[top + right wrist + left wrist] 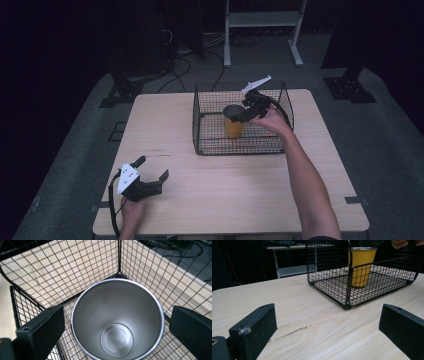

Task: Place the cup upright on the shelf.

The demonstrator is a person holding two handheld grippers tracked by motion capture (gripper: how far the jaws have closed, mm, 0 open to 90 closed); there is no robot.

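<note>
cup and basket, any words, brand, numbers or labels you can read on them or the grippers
None can be read.
Cup: faint embossed marks on the inner bottom in the right gripper view, too blurred to read; its yellow outside shows no print.
Wire basket: no label.
Left gripper and right gripper: no writing visible.

The high view looks down on the tabletop; the gripper views (one low, one close overhead) share the cup.

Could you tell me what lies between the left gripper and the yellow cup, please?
Bare wooden table, then the black wire basket's mesh wall, seen from the left gripper view; the yellow cup stands inside.
</note>
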